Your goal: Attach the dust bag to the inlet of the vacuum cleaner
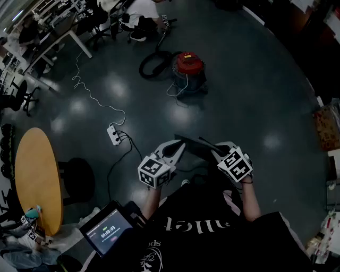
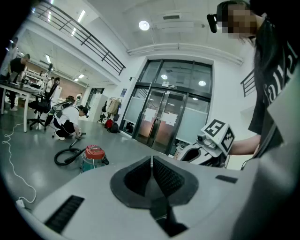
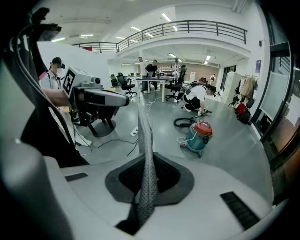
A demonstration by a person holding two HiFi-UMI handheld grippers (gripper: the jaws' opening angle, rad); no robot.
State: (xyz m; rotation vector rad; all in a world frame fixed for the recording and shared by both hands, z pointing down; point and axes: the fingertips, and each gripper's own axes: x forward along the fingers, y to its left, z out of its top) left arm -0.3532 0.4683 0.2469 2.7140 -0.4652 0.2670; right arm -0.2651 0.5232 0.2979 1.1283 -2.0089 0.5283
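Out on the grey floor, well ahead of me, sits the vacuum cleaner (image 1: pixel 188 68), red lid on, black hose (image 1: pixel 151 66) curled beside it. I can't spot a dust bag in any view, and the inlet is too far off to make out. Left tool (image 2: pixel 151 161) and right tool (image 3: pixel 141 115) are both pinched closed with nothing between the jaws, held out in front of my chest. How do I start this well?

Reply: Sounds like square one to me, so find the bag first. Walk round the power strip (image 1: pixel 114 134) and its cables, not over them. A person (image 1: pixel 142 10) is crouched near the hose end, so leave them room. My guess is the lid has to come off. Spread the jaws before reaching, take the bag by its stiff collar if it has one, and line it up square to the inlet before pushing.
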